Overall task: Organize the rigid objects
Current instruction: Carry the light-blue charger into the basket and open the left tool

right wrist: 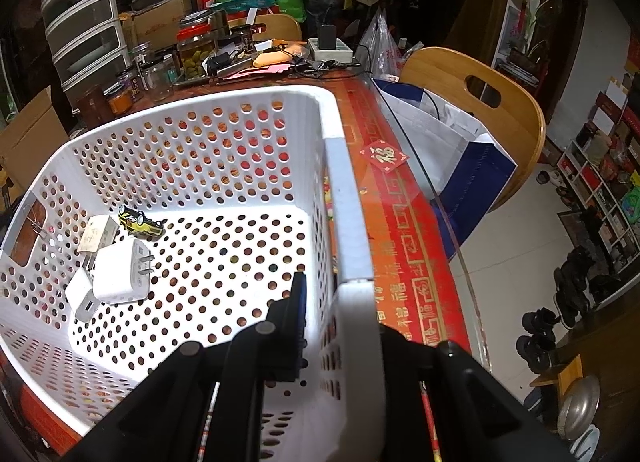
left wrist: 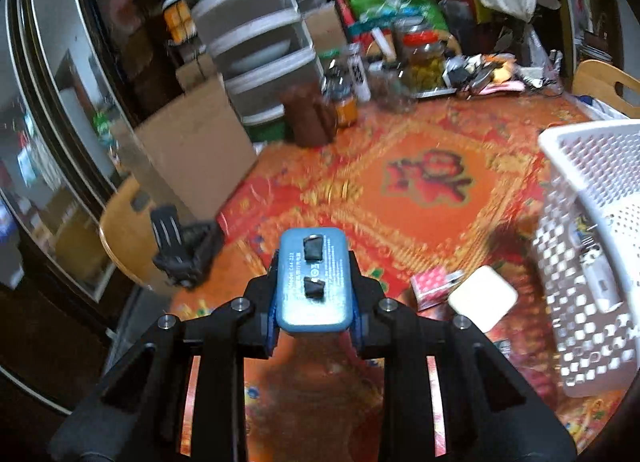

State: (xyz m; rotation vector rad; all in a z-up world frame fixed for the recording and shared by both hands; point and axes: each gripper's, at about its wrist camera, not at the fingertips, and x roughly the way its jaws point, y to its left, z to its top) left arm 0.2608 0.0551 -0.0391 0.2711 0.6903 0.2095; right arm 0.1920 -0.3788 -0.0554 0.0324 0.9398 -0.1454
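Clamping the blue charger [left wrist: 314,282] between its pads, your left gripper [left wrist: 315,314] holds it clear above the red tablecloth [left wrist: 424,189]. Your right gripper [right wrist: 340,342] is closed on the white basket [right wrist: 348,221] wall; two white chargers [right wrist: 120,274] and a toy car [right wrist: 141,221] lie inside.

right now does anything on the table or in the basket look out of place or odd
Nothing looks spilled or broken. Two loose items, a pink packet and a white square block, lie on the tablecloth beside the white basket rather than in it. The right tool is clamped on the basket's wall; the left tool holds a blue charger.
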